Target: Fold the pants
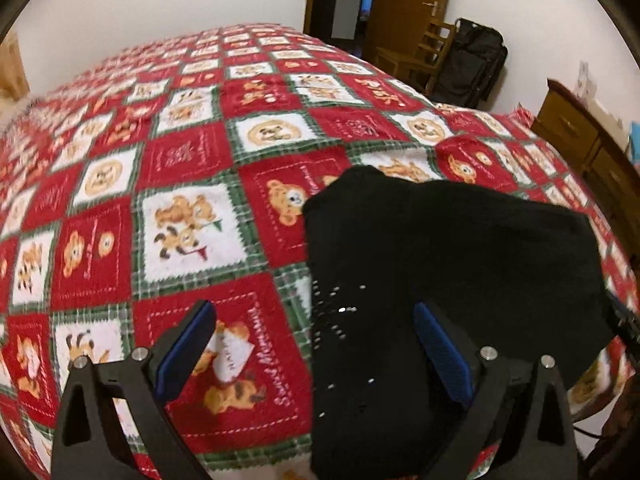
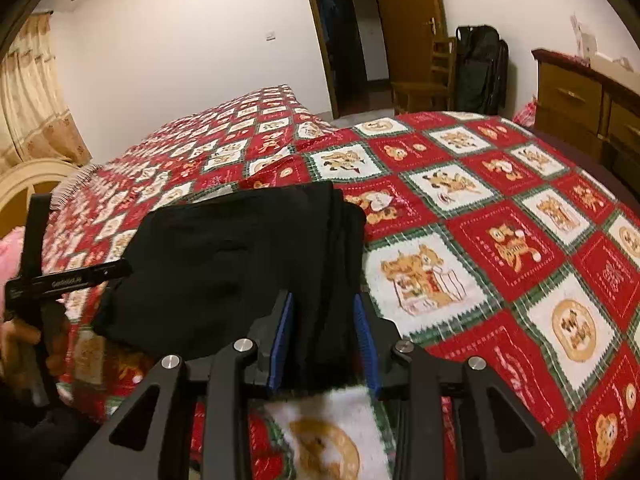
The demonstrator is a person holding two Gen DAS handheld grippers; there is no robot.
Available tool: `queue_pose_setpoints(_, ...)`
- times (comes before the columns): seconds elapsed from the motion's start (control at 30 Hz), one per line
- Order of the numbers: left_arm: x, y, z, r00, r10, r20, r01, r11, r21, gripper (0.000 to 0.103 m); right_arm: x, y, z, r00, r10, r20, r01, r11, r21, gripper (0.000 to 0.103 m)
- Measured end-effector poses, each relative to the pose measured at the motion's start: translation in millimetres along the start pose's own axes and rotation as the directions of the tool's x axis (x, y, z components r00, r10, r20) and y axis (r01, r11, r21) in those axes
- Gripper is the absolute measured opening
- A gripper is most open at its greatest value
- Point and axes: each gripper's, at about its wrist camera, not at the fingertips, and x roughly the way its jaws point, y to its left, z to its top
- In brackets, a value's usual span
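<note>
White walls point(image 2: 180, 40), wooden door point(image 2: 408, 20), dresser point(image 2: 568, 96), curtain point(image 2: 28, 92).

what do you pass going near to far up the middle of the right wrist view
right gripper, jaws closed on the folded edge → black pants → red bear-print blanket → open doorway

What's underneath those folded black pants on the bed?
The folded black pants lie on a red, white and green teddy-bear patterned blanket, which shows all around them. The patches directly beneath are covered, so anything else under the pants can't be seen.
</note>
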Motion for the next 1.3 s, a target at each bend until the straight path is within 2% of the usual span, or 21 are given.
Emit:
queue_pose_setpoints(0.17, -8.0, 2.9, 10.2, 0.998, -0.049, 0.039, 0.05, 0.999, -0.014, 0.101, -16.5, -16.2, 6.8, 0.999, 0.015, 0.045, -0.019, 0.996, 0.092, 0.034)
queue_pose_setpoints(0.3, -4.7, -6.3, 16.7, 0.998, -0.039, 0.042, 0.039, 0.999, 0.015, 0.101, -16.2, -21.2, 18.3, 0.995, 0.035, 0.094, -0.049, 0.988, 0.146, 0.036)
queue_pose_setpoints(0.37, 0.2, -12.8, 18.0, 0.999, -0.039, 0.03, 0.038, 0.999, 0.029, 0.101, -7.2, -16.6, 23.0, 0.995, 0.046, 0.09, -0.06, 0.986, 0.157, 0.046)
queue_pose_setpoints(0.4, 3.0, -16.8, 17.8, 0.999, -0.047, 0.02, 0.047, 0.998, 0.033, 0.101, -3.1, -14.1, 24.3, 0.995, 0.05, 0.087, -0.063, 0.986, 0.155, 0.048)
queue_pose_setpoints(0.53, 14.1, -29.5, 13.4, 0.997, -0.073, -0.023, 0.074, 0.997, 0.036, 0.101, 16.5, -4.2, 22.9, 0.998, 0.024, 0.057, -0.031, 0.991, 0.133, 0.05)
queue_pose_setpoints(0.63, 19.3, -36.3, 9.7, 0.996, -0.077, -0.039, 0.079, 0.996, 0.04, 0.101, 28.6, -5.6, 17.7, 0.999, 0.041, 0.031, -0.045, 0.987, 0.152, 0.05)
queue_pose_setpoints(0.77, 23.7, -36.3, 8.1, 0.994, -0.095, -0.054, 0.095, 0.995, 0.008, 0.103, 35.4, -12.2, 12.0, 0.999, 0.016, 0.029, -0.021, 0.983, 0.182, 0.07)
queue_pose_setpoints(0.8, 25.3, -35.0, 7.3, 0.993, -0.103, -0.06, 0.103, 0.995, -0.009, 0.103, 37.3, -15.1, 10.8, 1.0, 0.021, 0.022, -0.025, 0.98, 0.199, 0.072)
queue_pose_setpoints(0.9, 25.8, -38.7, 5.9, 0.994, -0.091, -0.052, 0.091, 0.996, -0.003, 0.103, 40.7, -25.1, 6.0, 0.997, 0.07, 0.021, -0.073, 0.959, 0.273, 0.073)
queue_pose_setpoints(1.2, 26.8, -43.3, 5.0, 0.996, -0.073, -0.052, 0.074, 0.997, 0.014, 0.103, 34.8, -18.3, 6.8, 0.988, 0.14, 0.066, -0.153, 0.951, 0.269, 0.073)
queue_pose_setpoints(1.3, 27.4, -44.7, 4.7, 0.997, -0.066, -0.051, 0.067, 0.998, 0.019, 0.103, 39.5, -9.4, 8.6, 0.994, 0.1, 0.045, -0.108, 0.971, 0.214, 0.073)
